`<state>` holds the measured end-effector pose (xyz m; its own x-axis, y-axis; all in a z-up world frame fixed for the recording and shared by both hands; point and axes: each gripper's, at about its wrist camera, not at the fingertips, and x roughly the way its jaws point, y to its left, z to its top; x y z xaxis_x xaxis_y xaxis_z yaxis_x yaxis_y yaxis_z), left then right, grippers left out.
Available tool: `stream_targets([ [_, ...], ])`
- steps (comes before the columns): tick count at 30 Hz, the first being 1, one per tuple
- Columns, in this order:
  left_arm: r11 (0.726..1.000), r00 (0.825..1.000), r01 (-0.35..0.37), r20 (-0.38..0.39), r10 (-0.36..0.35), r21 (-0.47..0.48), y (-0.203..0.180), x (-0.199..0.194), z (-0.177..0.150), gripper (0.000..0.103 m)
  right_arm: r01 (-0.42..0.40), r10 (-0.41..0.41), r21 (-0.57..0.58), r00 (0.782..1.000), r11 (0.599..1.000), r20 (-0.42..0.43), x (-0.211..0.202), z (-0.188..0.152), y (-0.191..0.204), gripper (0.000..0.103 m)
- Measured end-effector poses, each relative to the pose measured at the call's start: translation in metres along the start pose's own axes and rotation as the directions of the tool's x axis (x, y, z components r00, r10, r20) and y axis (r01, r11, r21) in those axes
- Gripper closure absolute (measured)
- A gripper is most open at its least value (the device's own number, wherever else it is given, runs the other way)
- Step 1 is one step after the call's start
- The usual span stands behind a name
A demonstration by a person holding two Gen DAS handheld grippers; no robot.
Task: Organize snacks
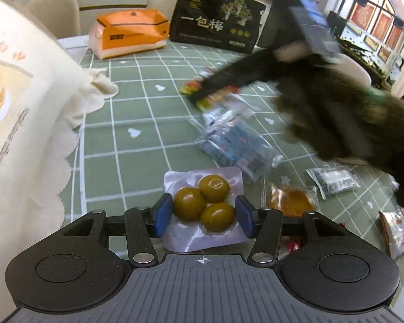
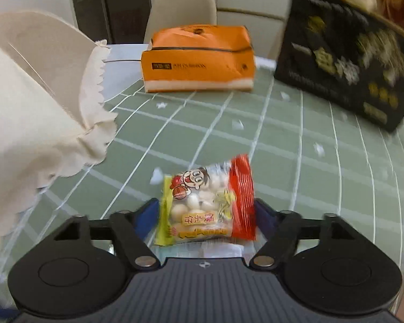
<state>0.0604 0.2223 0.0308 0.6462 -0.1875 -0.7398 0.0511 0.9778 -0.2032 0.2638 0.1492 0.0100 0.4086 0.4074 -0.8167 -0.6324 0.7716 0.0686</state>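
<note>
Left wrist view: left gripper [image 1: 204, 213] clenched on vacuum pack of green plums [image 1: 203, 210]; several packets [image 1: 237, 145] loose on green tablecloth [image 1: 137, 102]. Right gripper [image 2: 206, 214] grasps red-yellow biscuit-ball packet [image 2: 207, 204] above table, cream cloth bag [image 2: 40, 113] to its left. Sorting looks early; most snacks unplaced.

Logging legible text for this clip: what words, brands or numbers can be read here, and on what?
"一包梅": black box, gold characters.
"馒头仔": snack packet between the right gripper's fingers, read upside down.
Orange tissue pack: label too blurred.
Cream cloth bag: print too blurred.
Loose packets: unreadable.
</note>
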Motion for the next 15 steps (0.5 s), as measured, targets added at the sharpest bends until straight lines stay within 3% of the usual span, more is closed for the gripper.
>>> stream_targets([
  [4, 0.999, 0.999, -0.045, 0.009, 0.045, 0.031, -0.010, 0.014, 0.009, 0.045, -0.047, 0.047, -0.016, 0.998, 0.999, -0.034, -0.051, -0.040, -0.004, 0.052],
  [8, 0.995, 0.998, -0.062, 0.012, 0.061, 0.083, -0.027, 0.026, 0.016, 0.045, -0.023, 0.023, 0.012, 0.999, 1.000, -0.029, -0.112, -0.090, -0.013, 0.055],
  [12, 0.990, 0.998, 0.046, -0.044, -0.041, 0.132, -0.054, 0.028, 0.013, 0.046, 0.009, -0.008, 0.079, 1.000, 0.997, -0.012, -0.178, -0.143, -0.027, 0.058],
  [13, 0.985, 0.996, 0.071, -0.056, -0.063, 0.158, -0.064, 0.027, 0.009, 0.046, 0.026, -0.025, 0.095, 1.000, 0.995, -0.009, -0.194, -0.159, -0.030, 0.069],
  [15, 0.972, 0.991, 0.125, -0.078, -0.111, 0.200, -0.081, 0.023, -0.001, 0.046, 0.063, -0.061, 0.135, 0.998, 0.989, -0.019, -0.215, -0.184, -0.038, 0.075],
])
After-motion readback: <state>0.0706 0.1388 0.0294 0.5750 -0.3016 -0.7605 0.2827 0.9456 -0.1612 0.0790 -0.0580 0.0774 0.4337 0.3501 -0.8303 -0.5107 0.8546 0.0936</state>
